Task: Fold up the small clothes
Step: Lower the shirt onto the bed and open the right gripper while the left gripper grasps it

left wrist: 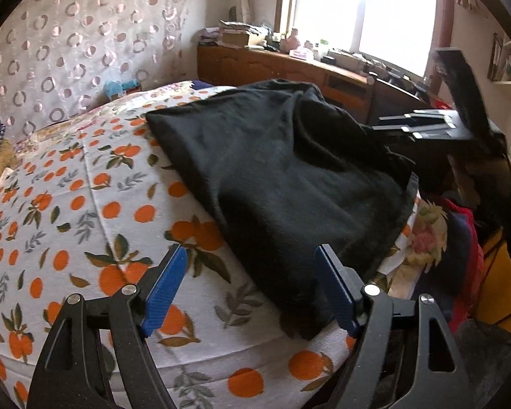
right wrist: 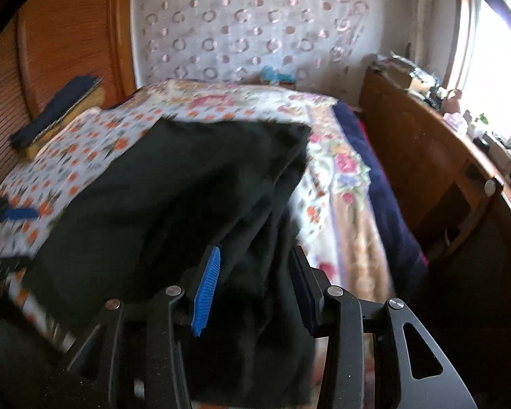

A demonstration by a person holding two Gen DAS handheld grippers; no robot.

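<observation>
A black garment (left wrist: 289, 177) lies spread on the orange-print bed sheet (left wrist: 85, 204). My left gripper (left wrist: 252, 255) stands open and wide just above the garment's near corner, which lies between the jaws without touching the blue pads (left wrist: 163, 289). At the far right the right gripper (left wrist: 391, 124) sits at the garment's raised, bunched edge. In the right wrist view the black garment (right wrist: 160, 187) fills the gap of my right gripper (right wrist: 255, 262). The ribbed face of its left pad (right wrist: 206, 289) shows bare, so the jaws look open around loose folds.
A floral quilt (right wrist: 337, 170) and dark blue bedding (right wrist: 385, 187) run along the bed's right side. A wooden cabinet (left wrist: 272, 68) with clutter stands under the window. A folded dark pile (right wrist: 58, 105) rests by the wooden headboard (right wrist: 68, 34). Red and yellow cloth (left wrist: 477, 255) lies off the bed edge.
</observation>
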